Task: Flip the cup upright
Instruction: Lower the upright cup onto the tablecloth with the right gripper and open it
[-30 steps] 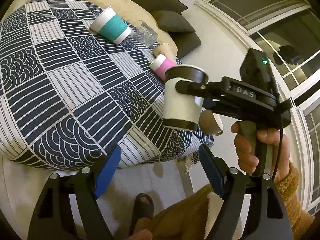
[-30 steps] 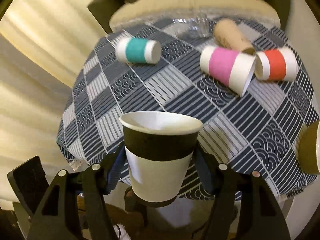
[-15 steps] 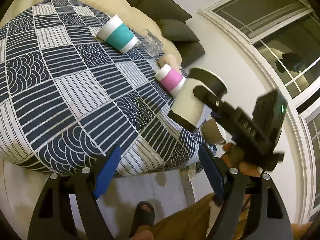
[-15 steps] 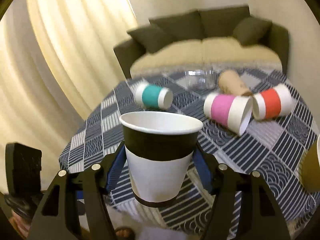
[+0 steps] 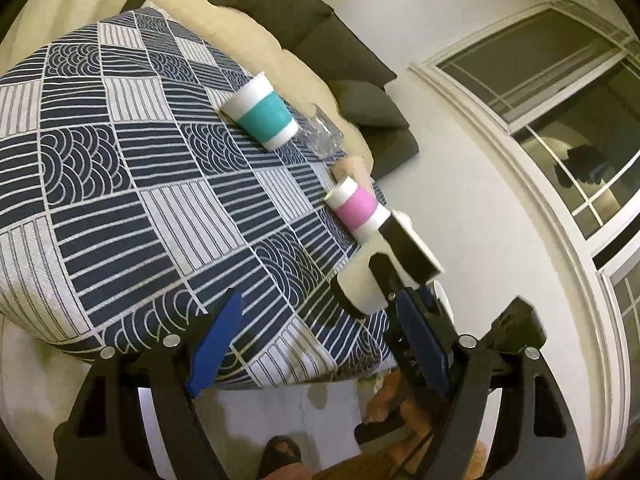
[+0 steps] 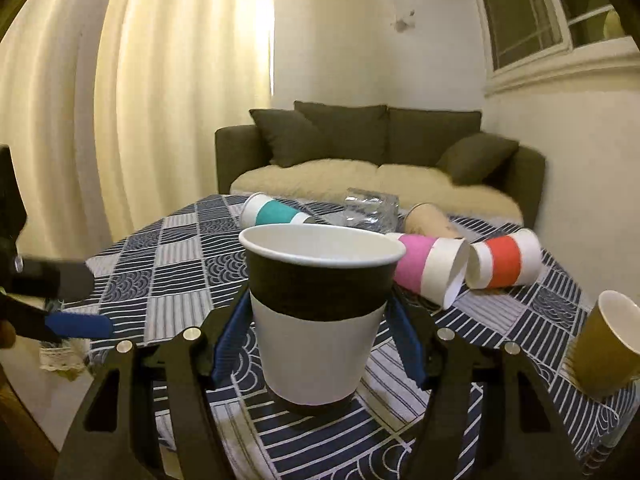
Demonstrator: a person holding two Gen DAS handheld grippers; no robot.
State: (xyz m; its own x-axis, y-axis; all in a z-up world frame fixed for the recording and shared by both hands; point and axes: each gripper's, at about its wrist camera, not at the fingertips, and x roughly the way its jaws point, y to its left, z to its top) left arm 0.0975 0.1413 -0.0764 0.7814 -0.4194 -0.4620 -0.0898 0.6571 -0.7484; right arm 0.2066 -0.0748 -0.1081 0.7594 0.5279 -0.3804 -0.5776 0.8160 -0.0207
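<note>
olive-green fabric sofa (image 6: 380, 148) with a cream fleece throw against the back wall, pale curtains to one side. nearer, a round surface (image 6: 168, 276) under a navy-and-white patchwork cloth, strewn with teal-banded (image 6: 274, 214), pink-banded (image 6: 428, 268) and red-banded (image 6: 502, 266) paper cups lying on their sides. mouth-up between the blue pads of the right hand-held gripper (image 6: 316, 336), clamped at mid-body: the black-and-white paper cup (image 6: 316, 312), base at or just above the cloth near the front edge. flip apparently done; setting down and letting go left. left hand-held gripper (image 5: 320, 344) spread wide, holding nothing, beside the surface's edge.
</note>
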